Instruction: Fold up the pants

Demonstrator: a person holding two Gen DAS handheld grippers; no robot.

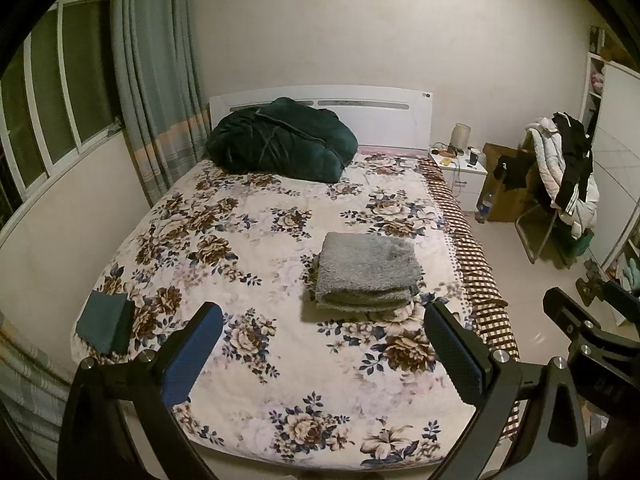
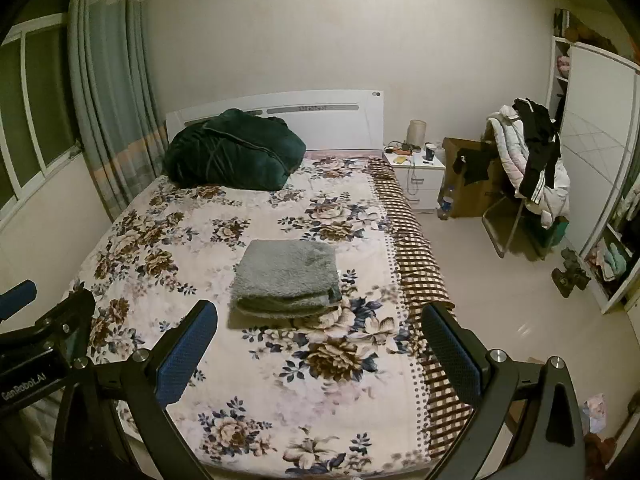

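Fuzzy grey pants [image 1: 366, 270] lie folded into a neat rectangular stack on the floral bedspread [image 1: 248, 240], right of the bed's middle. They also show in the right wrist view [image 2: 286, 276]. My left gripper [image 1: 322, 354] is open and empty, held above the bed's near end, short of the stack. My right gripper [image 2: 320, 354] is open and empty too, hovering near the foot of the bed, apart from the pants. The right gripper's body shows at the right edge of the left wrist view [image 1: 592, 332].
A dark green quilt bundle [image 1: 280, 140] lies by the white headboard. A small teal folded cloth [image 1: 104, 326] sits at the bed's near left corner. A nightstand [image 1: 460, 168], a cardboard box and a chair heaped with clothes [image 1: 560, 176] stand to the right. Curtains and window are to the left.
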